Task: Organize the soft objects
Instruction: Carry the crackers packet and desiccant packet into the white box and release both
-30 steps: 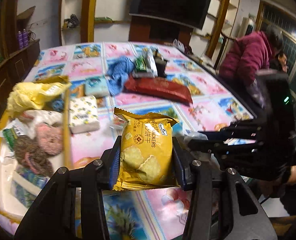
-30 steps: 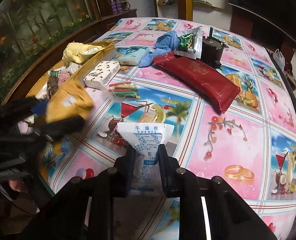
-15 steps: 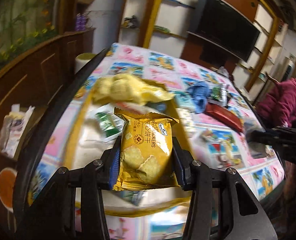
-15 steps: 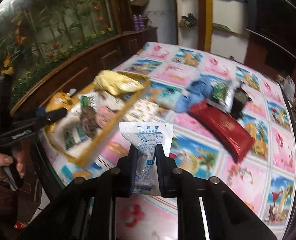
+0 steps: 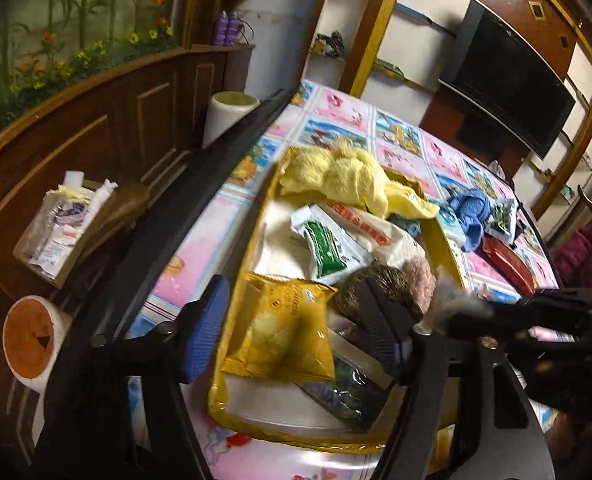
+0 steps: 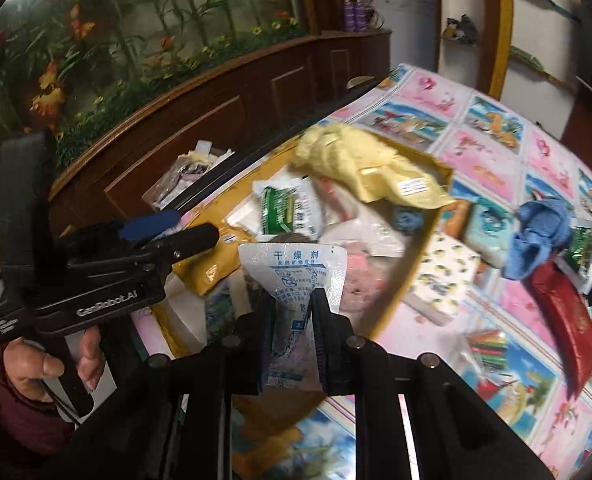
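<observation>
My left gripper (image 5: pixel 296 320) is open over the yellow tray (image 5: pixel 256 426); the yellow cracker packet (image 5: pixel 284 340) lies loose between its spread fingers, on the tray's contents. The tray also holds a yellow towel (image 5: pixel 347 176), a green-and-white sachet (image 5: pixel 327 248) and scrubbing pads (image 5: pixel 379 284). My right gripper (image 6: pixel 292 312) is shut on a white desiccant pouch (image 6: pixel 292 276) and holds it above the tray's near end (image 6: pixel 200 284). The left gripper (image 6: pixel 168 232) shows in the right wrist view, at the tray's left side.
On the table right of the tray lie a tissue pack (image 6: pixel 443 280), a blue cloth (image 6: pixel 535 232), a red pouch (image 6: pixel 567 312), a green packet (image 6: pixel 587 248) and a small colourful packet (image 6: pixel 487 348). A wooden cabinet (image 5: pixel 96 128) and a box of papers (image 5: pixel 64 220) stand left.
My left gripper has opened and let go of the cracker packet over the tray. My right gripper has carried the pouch closer to the tray.
</observation>
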### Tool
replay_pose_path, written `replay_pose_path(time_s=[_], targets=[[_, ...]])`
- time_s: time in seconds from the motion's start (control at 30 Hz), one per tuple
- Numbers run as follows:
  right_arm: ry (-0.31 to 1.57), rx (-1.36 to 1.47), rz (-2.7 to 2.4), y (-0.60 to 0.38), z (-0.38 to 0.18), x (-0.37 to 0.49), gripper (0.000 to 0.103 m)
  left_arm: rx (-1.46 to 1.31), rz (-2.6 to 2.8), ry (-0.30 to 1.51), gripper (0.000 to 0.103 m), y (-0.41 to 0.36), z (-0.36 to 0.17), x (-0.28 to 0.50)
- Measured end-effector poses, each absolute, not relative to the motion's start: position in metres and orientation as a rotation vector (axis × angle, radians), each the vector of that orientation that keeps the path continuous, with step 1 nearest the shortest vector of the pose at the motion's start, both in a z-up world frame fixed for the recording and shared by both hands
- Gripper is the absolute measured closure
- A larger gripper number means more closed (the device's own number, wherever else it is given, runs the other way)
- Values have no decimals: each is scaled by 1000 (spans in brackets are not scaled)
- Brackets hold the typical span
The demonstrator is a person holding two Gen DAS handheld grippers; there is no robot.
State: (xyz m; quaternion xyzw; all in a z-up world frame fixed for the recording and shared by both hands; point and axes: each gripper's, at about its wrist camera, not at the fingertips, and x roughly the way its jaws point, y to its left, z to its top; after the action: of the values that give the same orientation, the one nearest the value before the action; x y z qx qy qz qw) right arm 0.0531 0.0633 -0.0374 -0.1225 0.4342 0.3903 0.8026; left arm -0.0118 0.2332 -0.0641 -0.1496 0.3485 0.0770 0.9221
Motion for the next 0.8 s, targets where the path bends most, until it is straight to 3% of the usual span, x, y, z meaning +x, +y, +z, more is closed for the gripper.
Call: replay_pose_path(time_s=[0.23,0.47,0.8], targets=[[1017,-284,864,86,-60,52,73,-233,258,670,31,228,-54,-21],[949,-213,876,65,-45,48,58,-127,304,696,31,205,-51,-20],[924,-113,795,13,-40,65,56,-18,296,710,31,161,-45,-18]])
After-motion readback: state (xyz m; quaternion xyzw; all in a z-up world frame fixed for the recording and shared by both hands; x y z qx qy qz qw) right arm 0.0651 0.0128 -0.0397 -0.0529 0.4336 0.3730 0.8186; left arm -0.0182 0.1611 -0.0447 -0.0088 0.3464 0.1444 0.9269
